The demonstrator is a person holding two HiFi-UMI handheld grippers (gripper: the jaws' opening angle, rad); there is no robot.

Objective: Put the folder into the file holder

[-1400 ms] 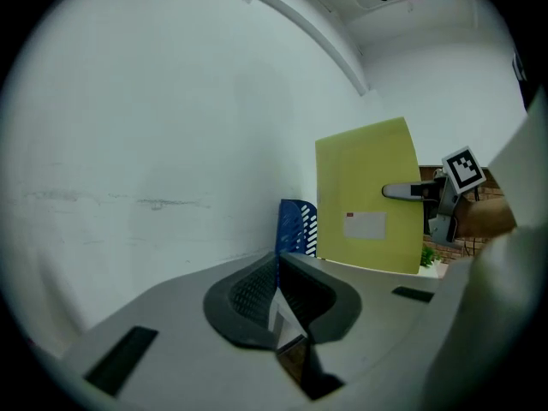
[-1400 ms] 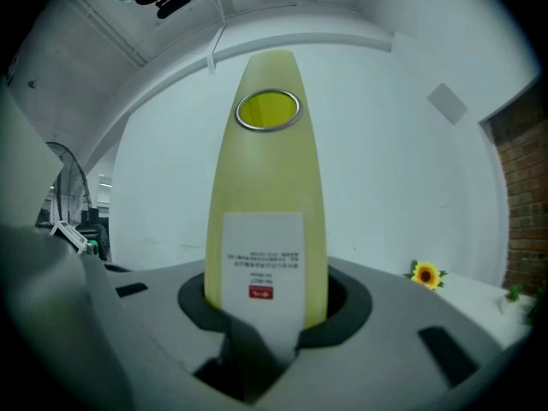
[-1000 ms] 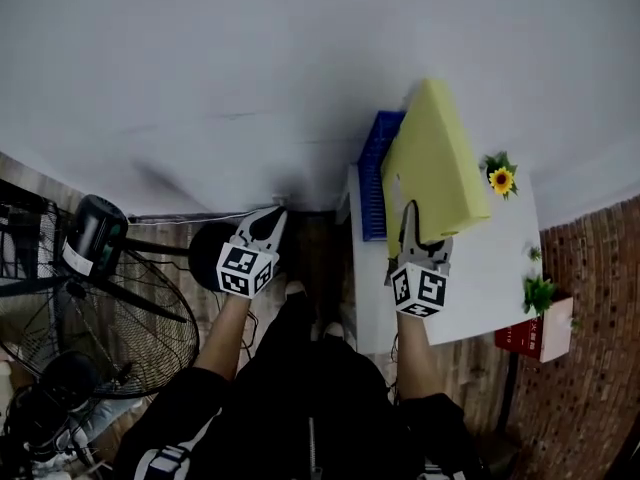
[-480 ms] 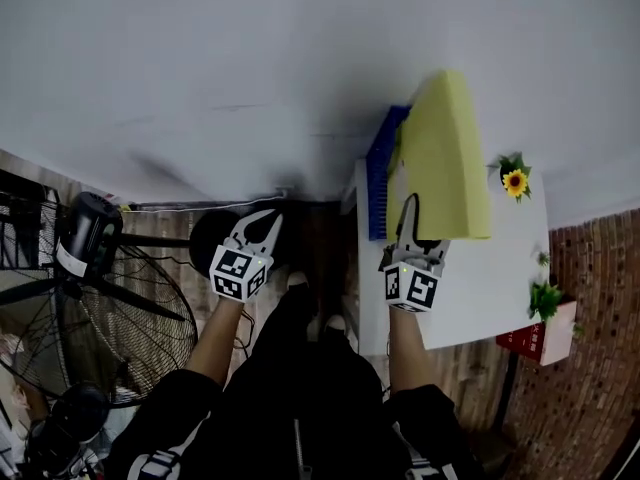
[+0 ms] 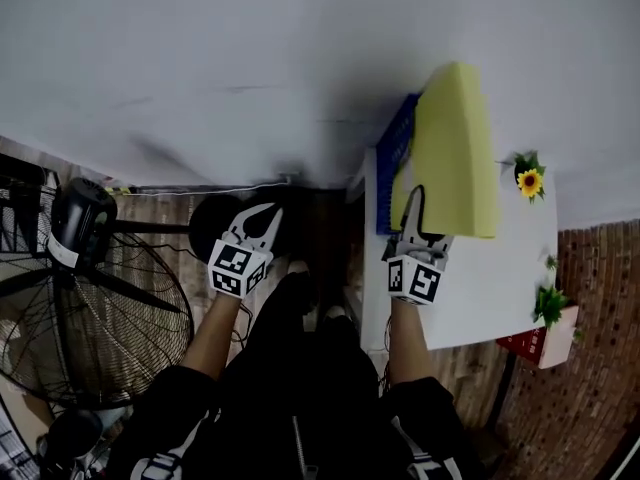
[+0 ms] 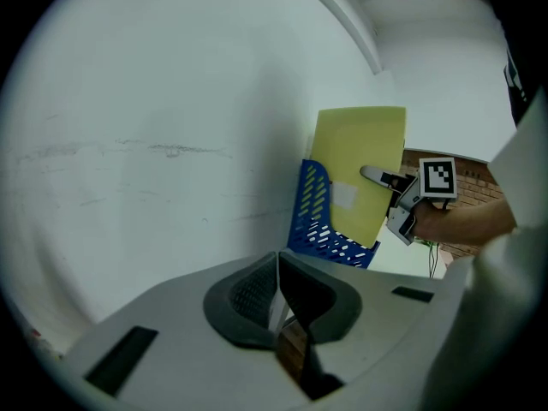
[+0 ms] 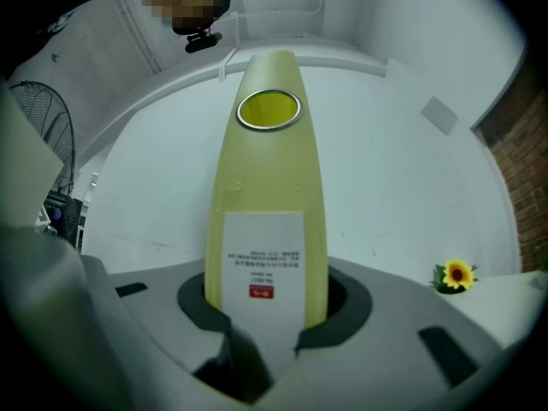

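A thick yellow folder (image 5: 455, 148) stands on edge over the white table, with my right gripper (image 5: 418, 211) shut on its spine end. The right gripper view looks along the spine (image 7: 267, 187), showing its white label (image 7: 264, 264) and metal ring hole (image 7: 269, 110). The blue slotted file holder (image 5: 398, 153) stands against the wall, mostly hidden behind the folder. In the left gripper view the folder (image 6: 360, 174) has its lower edge down at the holder (image 6: 321, 221); whether it rests inside I cannot tell. My left gripper (image 5: 258, 230) hangs left of the table, shut and holding nothing.
The white table (image 5: 480, 288) carries a small sunflower (image 5: 530, 180) and a green plant (image 5: 548, 303), with a red box (image 5: 530, 343) at its corner. A standing fan (image 5: 90, 308) fills the floor at left. A white wall runs behind everything.
The folder has swung from a slant to nearly upright, closer to the blue holder, carried by my right gripper. The left gripper has hardly moved.
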